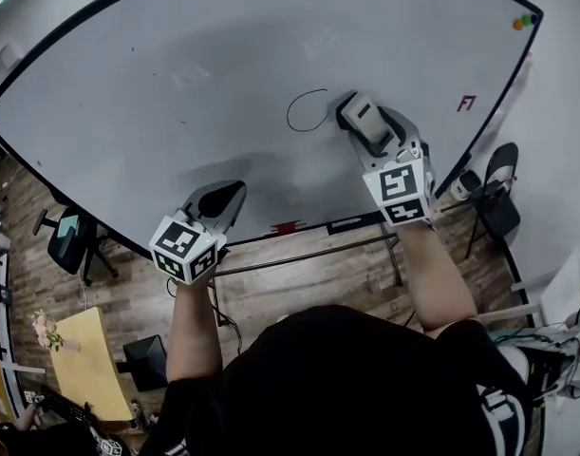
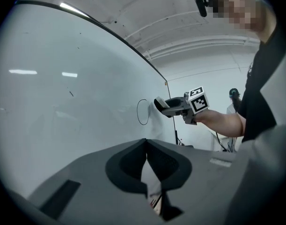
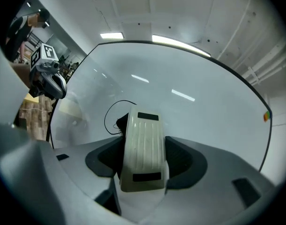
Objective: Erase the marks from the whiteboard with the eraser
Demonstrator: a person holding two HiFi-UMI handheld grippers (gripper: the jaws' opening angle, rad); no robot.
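In the head view, the right gripper (image 1: pixel 362 126) clamps the eraser (image 1: pixel 364 112) at upper centre of the whiteboard (image 1: pixel 157 74), just right of a black loop (image 1: pixel 307 111). Its long axis runs along the jaws, nose pointing upper left. In the left gripper view, the left gripper (image 2: pixel 145 149) is closed on nothing. In the right gripper view, the eraser leans toward the loop. Pressed unevenly, it could twist in the jaws or skim past the line.
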